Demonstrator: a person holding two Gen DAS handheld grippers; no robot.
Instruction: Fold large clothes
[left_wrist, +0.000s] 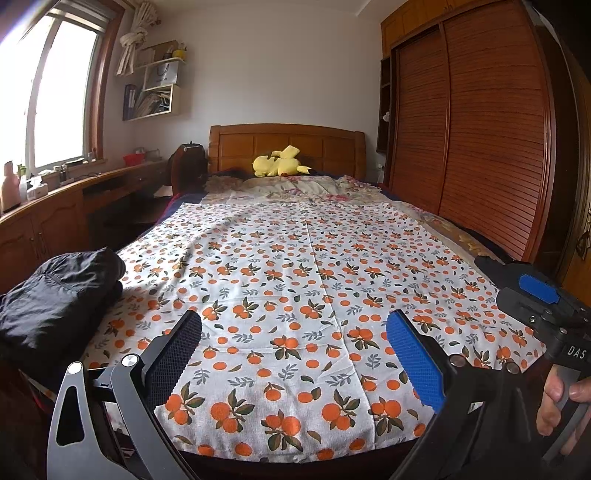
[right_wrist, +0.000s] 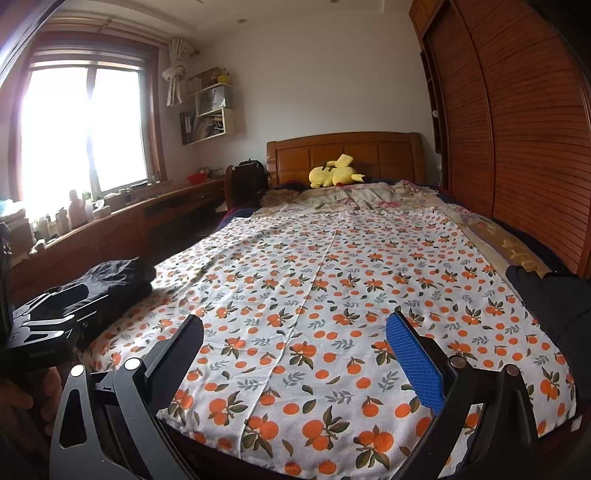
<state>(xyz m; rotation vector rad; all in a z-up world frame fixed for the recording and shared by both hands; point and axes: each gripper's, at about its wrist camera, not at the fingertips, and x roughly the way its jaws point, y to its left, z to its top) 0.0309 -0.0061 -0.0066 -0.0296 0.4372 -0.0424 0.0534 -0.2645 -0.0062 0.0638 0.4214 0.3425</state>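
Both grippers hovered over the orange-print sheet (left_wrist: 295, 277).
Left gripper (left_wrist: 295, 354) and right gripper (right_wrist: 295, 354) spread wide, empty; folded black garment (left_wrist: 55, 299) lay at nine o'clock.

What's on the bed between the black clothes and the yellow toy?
Only orange-print sheet, then rumpled bedding, between the black clothes and yellow toy; both views show it.

A white bedsheet (left_wrist: 295, 280) printed with orange fruit and dark green leaves is seen spread over the bed. A black garment (left_wrist: 55, 299) is shown at its left edge. A yellow plush toy (left_wrist: 279, 162) is spotted against the orange-brown headboard (left_wrist: 288, 142). Reddish-brown slats are seen on the wardrobe doors (left_wrist: 469, 136).
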